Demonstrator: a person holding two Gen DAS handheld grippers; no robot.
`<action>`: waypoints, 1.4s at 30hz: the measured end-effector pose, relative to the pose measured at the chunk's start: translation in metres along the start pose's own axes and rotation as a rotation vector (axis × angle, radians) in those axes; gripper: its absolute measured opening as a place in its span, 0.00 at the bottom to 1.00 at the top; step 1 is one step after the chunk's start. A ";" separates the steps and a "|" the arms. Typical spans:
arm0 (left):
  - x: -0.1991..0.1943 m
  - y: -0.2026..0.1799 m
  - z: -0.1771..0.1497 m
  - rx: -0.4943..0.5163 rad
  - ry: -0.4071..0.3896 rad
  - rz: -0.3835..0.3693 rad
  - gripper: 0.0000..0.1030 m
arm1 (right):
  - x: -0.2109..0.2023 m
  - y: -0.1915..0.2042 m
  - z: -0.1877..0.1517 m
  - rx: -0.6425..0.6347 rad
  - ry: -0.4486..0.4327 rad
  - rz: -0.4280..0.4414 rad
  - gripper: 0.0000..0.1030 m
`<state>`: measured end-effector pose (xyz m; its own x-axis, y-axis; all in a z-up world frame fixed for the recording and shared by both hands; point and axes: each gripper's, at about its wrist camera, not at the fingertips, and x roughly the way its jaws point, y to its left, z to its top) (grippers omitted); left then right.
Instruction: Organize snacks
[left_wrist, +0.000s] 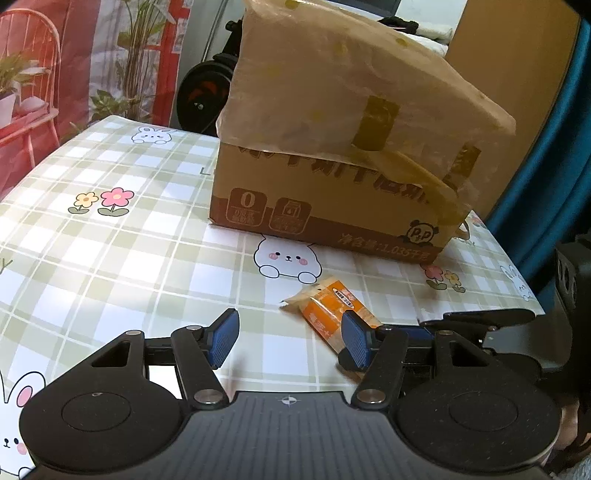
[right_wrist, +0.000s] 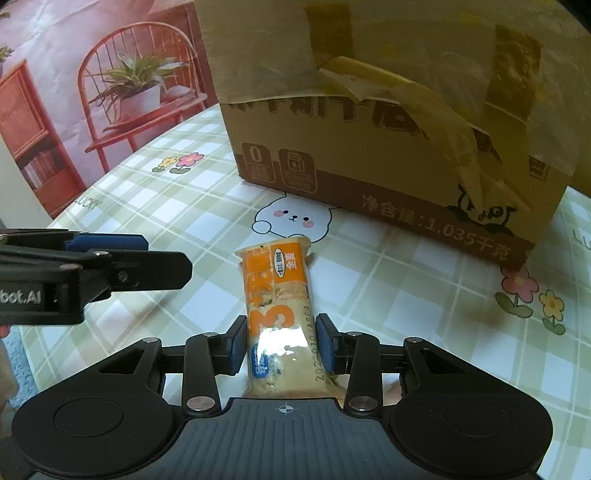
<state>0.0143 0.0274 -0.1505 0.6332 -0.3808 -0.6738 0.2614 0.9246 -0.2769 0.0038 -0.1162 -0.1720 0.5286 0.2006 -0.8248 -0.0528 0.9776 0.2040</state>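
My right gripper squeezes the orange snack pack. The big box sits at twelve o'clock. My left gripper is apart, holding nothing.

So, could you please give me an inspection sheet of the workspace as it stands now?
Surface: table under a green checked cloth with rabbit and flower prints.
Job's things: one orange snack packet lying flat in front of the cardboard box; box partly covered with tape and plastic film.
Clutter: nothing seen.
Grippers: right gripper has the packet between its blue pads, seemingly shut on it; left gripper open and empty, the packet beside its right finger.
Cables: nothing seen.
Surroundings: printed backdrop showing a red chair and a potted plant; black wheeled object behind the table.
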 end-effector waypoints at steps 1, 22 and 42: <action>0.000 0.000 0.000 0.002 0.001 -0.002 0.61 | 0.000 -0.001 -0.002 0.007 0.003 0.005 0.40; 0.049 -0.045 0.005 -0.003 0.112 -0.058 0.65 | -0.064 -0.065 -0.036 -0.042 -0.052 -0.143 0.72; 0.059 -0.069 -0.015 0.165 0.103 0.002 0.37 | -0.052 -0.076 -0.046 0.019 -0.043 -0.103 0.42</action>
<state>0.0227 -0.0587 -0.1812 0.5579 -0.3694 -0.7432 0.3814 0.9094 -0.1658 -0.0587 -0.1977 -0.1689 0.5661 0.0959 -0.8187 0.0193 0.9914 0.1295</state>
